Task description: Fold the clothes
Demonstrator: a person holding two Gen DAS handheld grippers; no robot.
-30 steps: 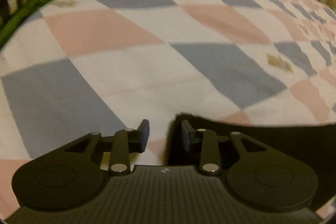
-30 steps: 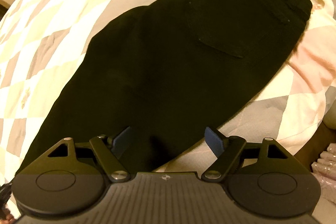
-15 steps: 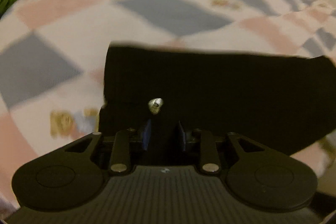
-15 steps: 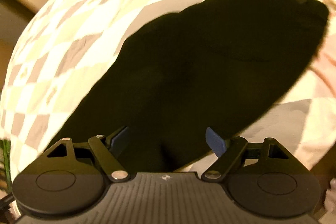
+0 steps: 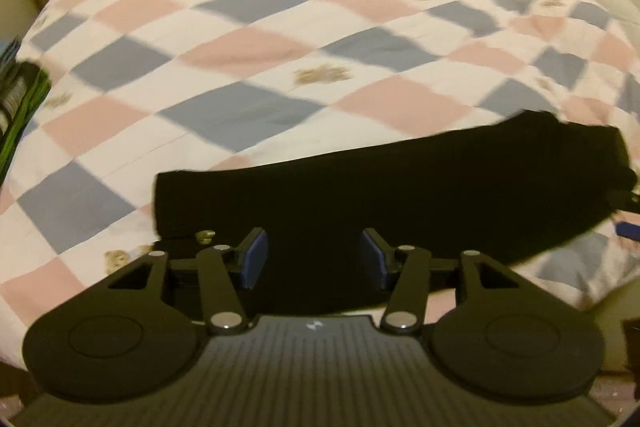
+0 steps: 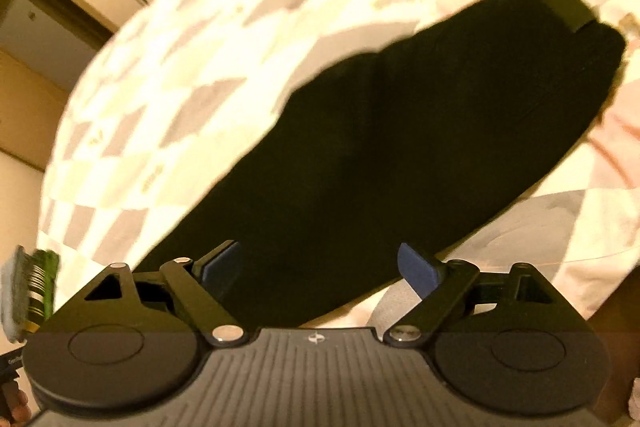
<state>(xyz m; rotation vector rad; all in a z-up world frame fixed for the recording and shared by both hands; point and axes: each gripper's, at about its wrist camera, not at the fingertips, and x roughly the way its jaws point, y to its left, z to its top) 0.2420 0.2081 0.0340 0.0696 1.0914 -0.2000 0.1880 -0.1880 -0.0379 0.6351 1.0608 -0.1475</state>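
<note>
A stack of folded clothes [image 5: 16, 107], partly green and striped, is seen at the far left edge of the bed in the left wrist view. A checked bedspread [image 5: 248, 51] in pink, grey-blue and white is spread across the bed, with small bear motifs printed in some squares. Black trousers [image 5: 400, 187] are laid flat near the front edge of the bed, running from a squared end at the left to the right edge of the view, where a small blue and black piece is glimpsed. The left gripper [image 5: 314, 259] is held over the near edge of the trousers, its blue-padded fingers [image 5: 254, 259] spread wide with nothing between them. In the right wrist view, the trousers are stretched diagonally, the waistband [image 6: 560, 3] at upper right. The right gripper [image 6: 320, 267] is poised above the leg end, its fingers likewise wide apart and empty.
</note>
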